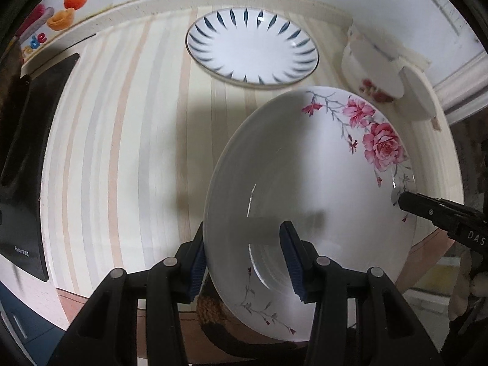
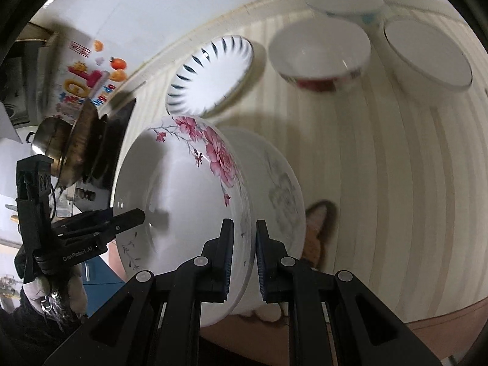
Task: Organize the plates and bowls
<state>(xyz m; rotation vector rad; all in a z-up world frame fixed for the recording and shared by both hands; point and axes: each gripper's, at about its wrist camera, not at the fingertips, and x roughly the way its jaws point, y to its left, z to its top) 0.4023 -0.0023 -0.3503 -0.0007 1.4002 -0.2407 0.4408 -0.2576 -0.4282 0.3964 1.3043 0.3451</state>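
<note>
Glossy white porcelain with pink roses, the round plate (image 1: 305, 189) hangs tilted above the striped tabletop (image 1: 122, 152), pinched at its rim by the left tongs (image 1: 244, 262) and by the right tongs (image 2: 245, 256). Its lower edge is cut off behind the black arms. Beyond lie a blue-petalled plate (image 1: 251, 50) and, partly blurred, a red-flowered bowl (image 2: 320, 55).

Striped table (image 1: 122, 152) open at left; blue-patterned plate (image 1: 252, 49) – bowls (image 2: 320, 58) crowd behind.
</note>
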